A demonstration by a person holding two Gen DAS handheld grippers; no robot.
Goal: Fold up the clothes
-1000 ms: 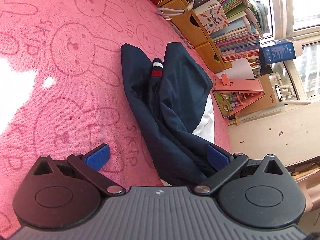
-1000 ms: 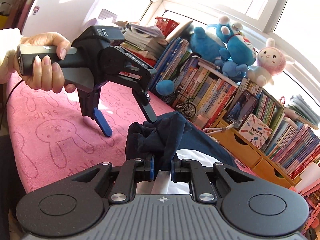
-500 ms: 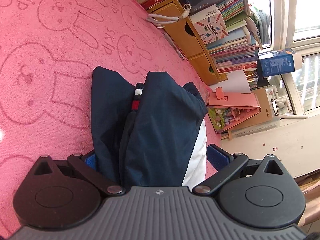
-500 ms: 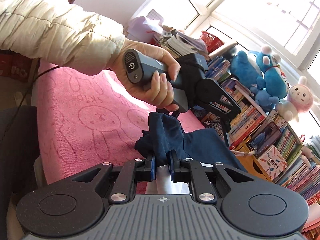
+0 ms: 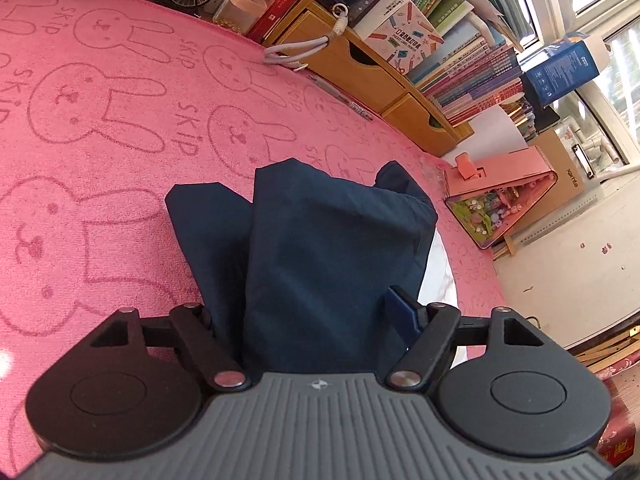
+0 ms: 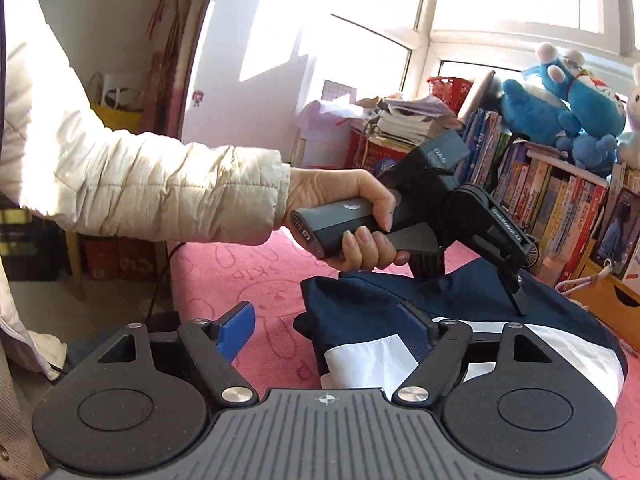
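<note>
A navy garment [image 5: 320, 240] with a white panel [image 5: 436, 272] lies bunched on the pink bunny-print towel [image 5: 100, 140]. My left gripper [image 5: 308, 312] straddles the bundle and its jaws are closing. The cloth fills the gap and hides the left finger; the blue right pad [image 5: 400, 312] sits at the fabric's edge. In the right wrist view the left gripper [image 6: 472, 292] points down onto the garment [image 6: 360, 300], held by a hand [image 6: 352, 208]. My right gripper [image 6: 324, 330] is opening, its jaws wide with nothing pinched. Its right pad [image 6: 412, 332] is beside the cloth.
Packed bookshelves and wooden drawers [image 5: 360, 68] line the towel's far edge, with a white cord [image 5: 304, 46] lying there. A pink house-shaped box [image 5: 500, 188] stands off the right corner. Blue plush toys [image 6: 560, 108] sit on the books. A cream sleeve [image 6: 140, 188] reaches in from the left.
The right gripper let go of the navy cloth and spread its jaws. The left gripper came forward over the garment and its jaws narrowed around the bundle. The striped cuff is now out of sight.
</note>
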